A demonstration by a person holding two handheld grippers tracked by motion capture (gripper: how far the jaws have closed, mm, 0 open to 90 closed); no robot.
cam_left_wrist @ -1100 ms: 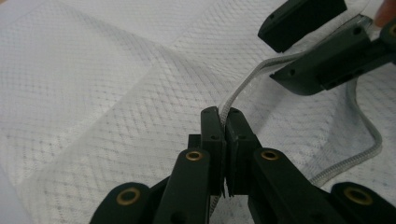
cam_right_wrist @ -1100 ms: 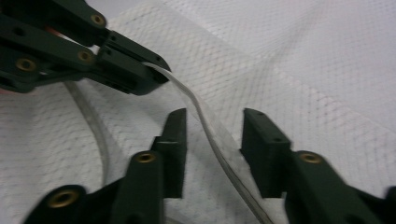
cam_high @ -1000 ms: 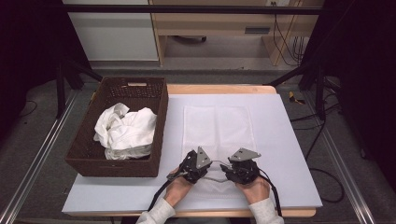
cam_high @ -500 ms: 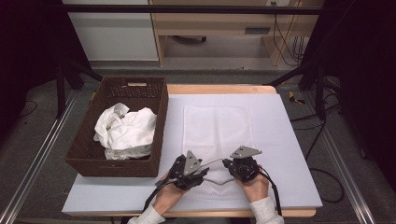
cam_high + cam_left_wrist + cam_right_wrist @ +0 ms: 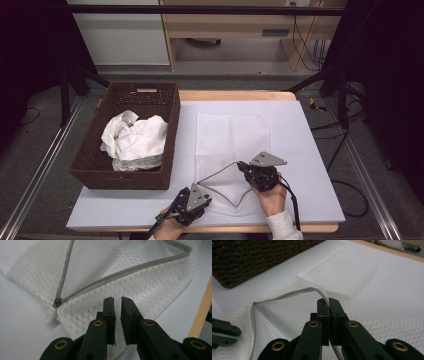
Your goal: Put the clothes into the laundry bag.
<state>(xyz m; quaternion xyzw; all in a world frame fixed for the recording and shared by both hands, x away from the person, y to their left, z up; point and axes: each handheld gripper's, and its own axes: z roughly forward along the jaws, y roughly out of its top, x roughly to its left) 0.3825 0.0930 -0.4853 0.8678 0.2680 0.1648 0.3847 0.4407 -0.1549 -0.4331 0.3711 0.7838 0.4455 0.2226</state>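
The person's forearms are cut off by the bottom edge of the high view. The right hand-held gripper (image 5: 248,169) covers the stretch of zip (image 5: 287,295) it pinches. In the left gripper view the mesh bag (image 5: 140,277) runs off the top edge. The basket (image 5: 95,176) wall hides the lower folds of the cloths (image 5: 134,141), so their number cannot be told.

Left gripper (image 5: 196,192) fingers just closing, slightly apart, right gripper (image 5: 243,167) fingers clamped

White table (image 5: 310,150) bearing mesh bag (image 5: 230,135), wicker basket (image 5: 95,172).
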